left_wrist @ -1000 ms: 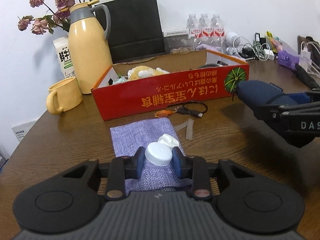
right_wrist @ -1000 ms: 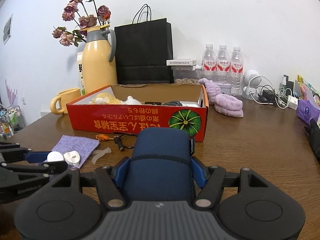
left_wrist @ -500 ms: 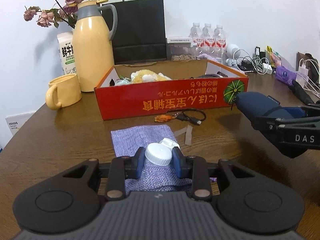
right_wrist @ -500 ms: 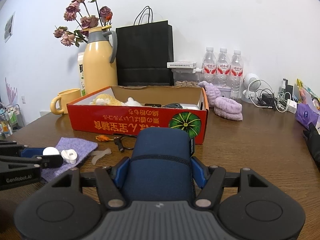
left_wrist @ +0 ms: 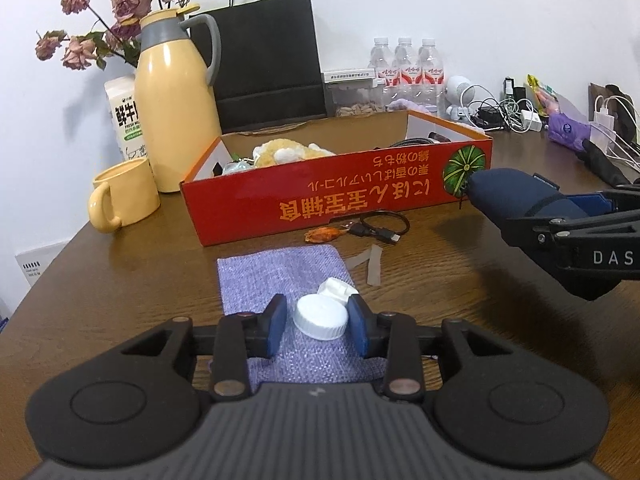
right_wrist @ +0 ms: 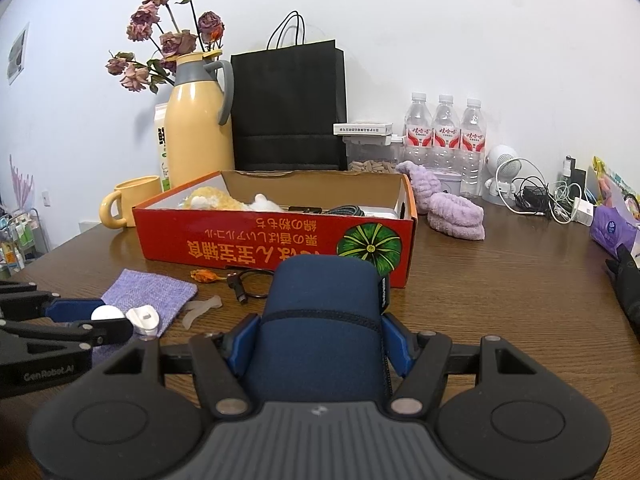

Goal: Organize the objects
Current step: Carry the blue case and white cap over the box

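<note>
In front of the red box, the left tongs are gripping a white cap over the purple pouch on the tabletop, while the right tongs are clamping a navy case.

Behind the one red box: three water bottles, one yellow jug, one yellow mug, one black paper bag. In front of the box: one purple cloth pouch, two white caps, one black cable
</note>
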`<act>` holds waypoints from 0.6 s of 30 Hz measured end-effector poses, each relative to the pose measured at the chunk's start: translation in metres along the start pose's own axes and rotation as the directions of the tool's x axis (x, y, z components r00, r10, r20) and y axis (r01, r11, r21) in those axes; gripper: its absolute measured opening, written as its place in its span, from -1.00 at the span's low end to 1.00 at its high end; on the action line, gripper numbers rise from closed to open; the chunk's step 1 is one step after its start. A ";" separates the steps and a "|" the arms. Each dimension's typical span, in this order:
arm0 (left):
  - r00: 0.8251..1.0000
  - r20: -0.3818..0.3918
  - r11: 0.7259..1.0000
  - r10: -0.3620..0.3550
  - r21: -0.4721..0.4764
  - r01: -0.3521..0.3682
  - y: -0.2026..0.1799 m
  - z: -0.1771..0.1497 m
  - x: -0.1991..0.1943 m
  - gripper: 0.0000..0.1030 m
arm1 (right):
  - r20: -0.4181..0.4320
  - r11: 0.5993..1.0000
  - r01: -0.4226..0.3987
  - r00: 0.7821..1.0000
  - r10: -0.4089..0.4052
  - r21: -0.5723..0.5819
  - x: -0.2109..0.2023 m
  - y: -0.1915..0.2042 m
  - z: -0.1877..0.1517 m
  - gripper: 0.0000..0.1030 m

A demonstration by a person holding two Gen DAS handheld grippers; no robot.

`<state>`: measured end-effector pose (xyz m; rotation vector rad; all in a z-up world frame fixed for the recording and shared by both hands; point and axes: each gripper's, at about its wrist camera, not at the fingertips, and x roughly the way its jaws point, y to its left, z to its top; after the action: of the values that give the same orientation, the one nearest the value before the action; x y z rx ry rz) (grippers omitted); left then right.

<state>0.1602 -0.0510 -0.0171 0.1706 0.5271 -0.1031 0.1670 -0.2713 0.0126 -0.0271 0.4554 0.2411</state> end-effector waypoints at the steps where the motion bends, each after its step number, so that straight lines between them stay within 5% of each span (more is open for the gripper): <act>1: 1.000 0.005 1.000 -0.002 0.004 0.002 0.000 0.000 0.000 -0.42 | 0.000 1.000 0.000 1.000 0.000 0.000 0.000 0.000 0.000 0.24; 18: 0.992 0.122 0.999 -0.021 -0.039 0.026 0.011 0.019 -0.023 -0.42 | 0.051 0.999 -0.034 0.998 0.035 -0.015 -0.007 0.004 0.009 0.24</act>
<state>0.1515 -0.0423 0.0116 0.1180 0.4092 -0.1249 0.1642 -0.2687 0.0237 -0.0269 0.4030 0.2780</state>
